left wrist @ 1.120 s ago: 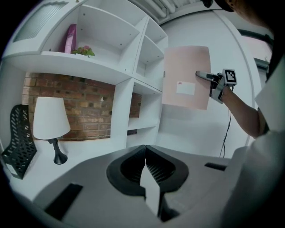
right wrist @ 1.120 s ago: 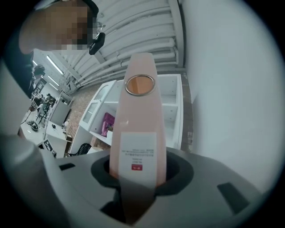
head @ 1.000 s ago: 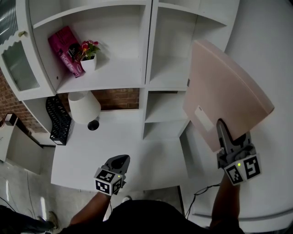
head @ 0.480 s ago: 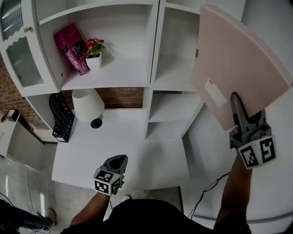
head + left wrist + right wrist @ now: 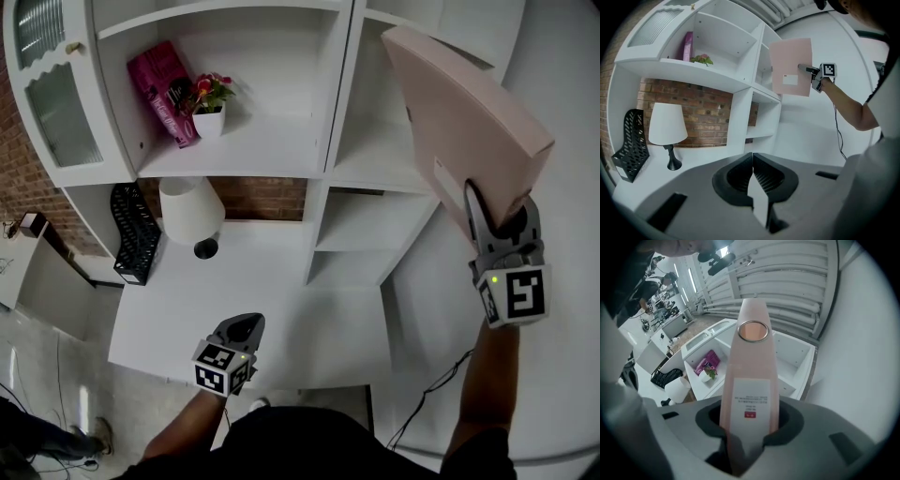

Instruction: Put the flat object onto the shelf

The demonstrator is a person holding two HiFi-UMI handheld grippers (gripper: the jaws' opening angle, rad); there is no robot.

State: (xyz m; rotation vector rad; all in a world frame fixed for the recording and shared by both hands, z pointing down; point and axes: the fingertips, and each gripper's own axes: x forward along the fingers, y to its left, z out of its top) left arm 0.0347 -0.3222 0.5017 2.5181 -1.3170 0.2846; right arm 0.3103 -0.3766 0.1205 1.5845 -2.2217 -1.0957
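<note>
White shelving unit on a white desk in the head view, with a brick wall behind the lower gap. On the upper left shelf, a magenta book leaning beside a small potted plant. Below on the desk, a white table lamp and a black mesh file rack. At right, a pink binder raised in the air before the unit's right column, clear of every shelf, clamped at its lower end by the right gripper. Left gripper low over the desk's near edge, carrying nothing.

From the left gripper view: jaws pressed together with nothing between them. Beyond, the binder's broad face with a white label, close to the upper right compartment.

From the right gripper view: jaws closed on either side of the binder. Labelled side with a metal-rimmed round hole near the far end, running up the middle, shelving beyond.
</note>
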